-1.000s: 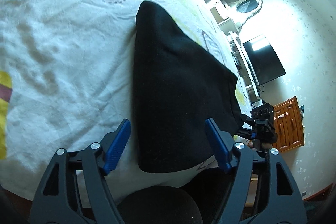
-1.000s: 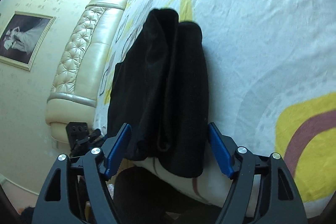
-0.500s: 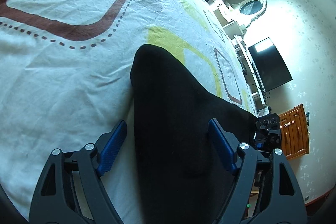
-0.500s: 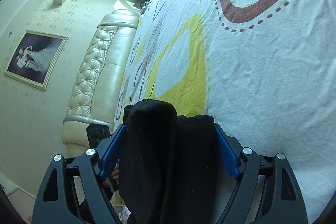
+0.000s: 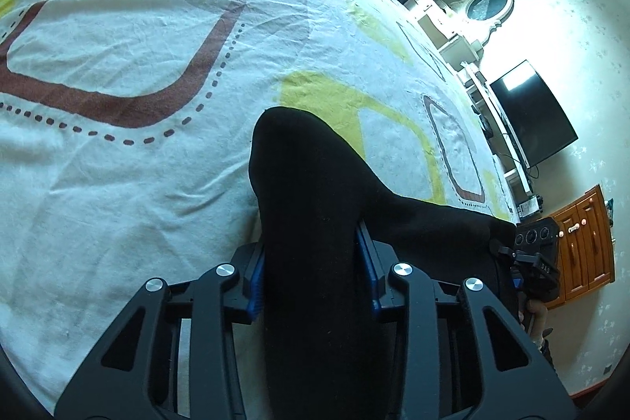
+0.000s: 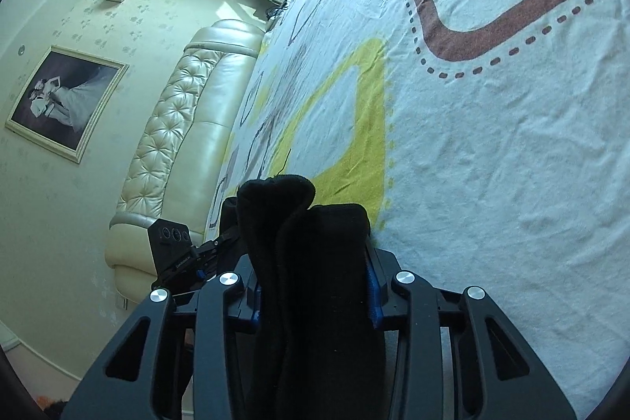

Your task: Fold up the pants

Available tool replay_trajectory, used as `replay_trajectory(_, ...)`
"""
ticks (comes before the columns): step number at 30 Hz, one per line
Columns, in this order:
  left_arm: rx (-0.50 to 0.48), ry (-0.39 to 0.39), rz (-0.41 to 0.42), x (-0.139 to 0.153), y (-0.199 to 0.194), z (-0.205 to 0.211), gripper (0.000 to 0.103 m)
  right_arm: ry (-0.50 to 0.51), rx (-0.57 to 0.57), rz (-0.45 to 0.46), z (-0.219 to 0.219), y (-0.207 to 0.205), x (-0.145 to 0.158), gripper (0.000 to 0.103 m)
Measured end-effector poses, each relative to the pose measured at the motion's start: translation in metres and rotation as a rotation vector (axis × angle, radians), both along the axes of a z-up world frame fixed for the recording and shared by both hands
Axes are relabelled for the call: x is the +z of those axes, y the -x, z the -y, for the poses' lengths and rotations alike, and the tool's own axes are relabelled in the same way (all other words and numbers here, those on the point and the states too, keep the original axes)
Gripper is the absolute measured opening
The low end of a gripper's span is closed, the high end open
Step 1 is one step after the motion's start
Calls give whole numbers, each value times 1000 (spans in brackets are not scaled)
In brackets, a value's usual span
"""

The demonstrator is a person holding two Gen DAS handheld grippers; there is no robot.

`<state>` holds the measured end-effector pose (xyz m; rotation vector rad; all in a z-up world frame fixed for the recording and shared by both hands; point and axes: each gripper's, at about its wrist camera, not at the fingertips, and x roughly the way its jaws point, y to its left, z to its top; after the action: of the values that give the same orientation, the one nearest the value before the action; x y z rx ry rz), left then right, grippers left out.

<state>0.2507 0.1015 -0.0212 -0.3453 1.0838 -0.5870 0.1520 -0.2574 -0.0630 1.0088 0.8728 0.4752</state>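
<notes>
Pants (image 5: 311,207) of black cloth lie bunched on a bed sheet (image 5: 118,184) printed with brown and yellow shapes. The left gripper (image 5: 313,270) has just closed its jaws and clamps one bunched end; the right gripper (image 6: 313,286) has just closed too and pinches the other end. A padded cream headboard (image 6: 189,128) stands beyond.

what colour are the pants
Plain black pants, no pattern; seen best in the left wrist view against the white patterned bedsheet.
</notes>
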Motion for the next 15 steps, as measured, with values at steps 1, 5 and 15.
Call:
replay_trajectory(1, 3, 0, 0, 1, -2, 1, 37, -1, -5, 2, 1, -2, 0, 38)
replay_trajectory(5, 20, -2, -1, 4, -16, 6, 37, -2, -23, 10, 7, -16, 3, 38)
replay_trajectory(15, 28, -38, 20, 7, -52, 21, 37, 1, -53, 9, 19, -48, 4, 38)
